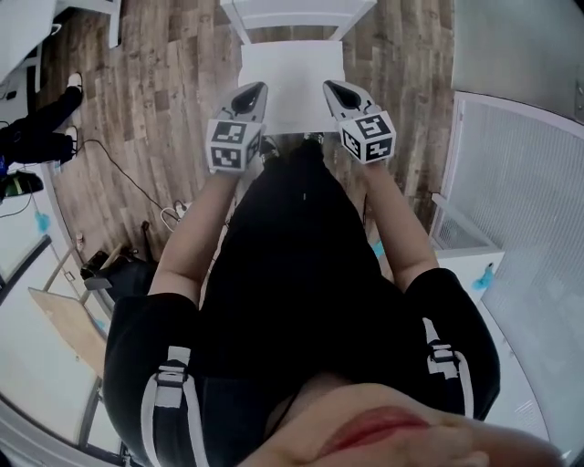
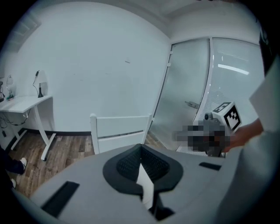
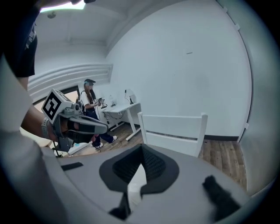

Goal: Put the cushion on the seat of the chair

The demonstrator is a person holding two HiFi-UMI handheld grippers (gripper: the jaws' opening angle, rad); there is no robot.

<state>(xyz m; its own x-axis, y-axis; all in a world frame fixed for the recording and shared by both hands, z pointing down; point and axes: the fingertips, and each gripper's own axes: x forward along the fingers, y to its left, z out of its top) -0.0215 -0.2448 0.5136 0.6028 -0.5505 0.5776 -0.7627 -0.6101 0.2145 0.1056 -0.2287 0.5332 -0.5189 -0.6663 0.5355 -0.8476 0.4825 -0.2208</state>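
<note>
The white cushion [image 1: 292,87] hangs flat between both grippers, over the wood floor just in front of the white chair [image 1: 297,14]. My left gripper [image 1: 254,93] is shut on its near left corner, and my right gripper [image 1: 336,89] on its near right corner. In the left gripper view a white strip of cushion [image 2: 146,186] is pinched between the dark pads of the left gripper [image 2: 142,168], with the chair's back [image 2: 120,131] ahead. The right gripper view shows the same: cushion [image 3: 138,181] pressed in the right gripper [image 3: 141,168], chair back [image 3: 173,131] beyond.
A white desk [image 2: 26,103] stands at the left wall and a glass door [image 2: 192,96] at the right. Another person [image 3: 89,100] stands by a desk. Cables [image 1: 128,173] lie on the wood floor, and a white cabinet [image 1: 465,246] is at my right.
</note>
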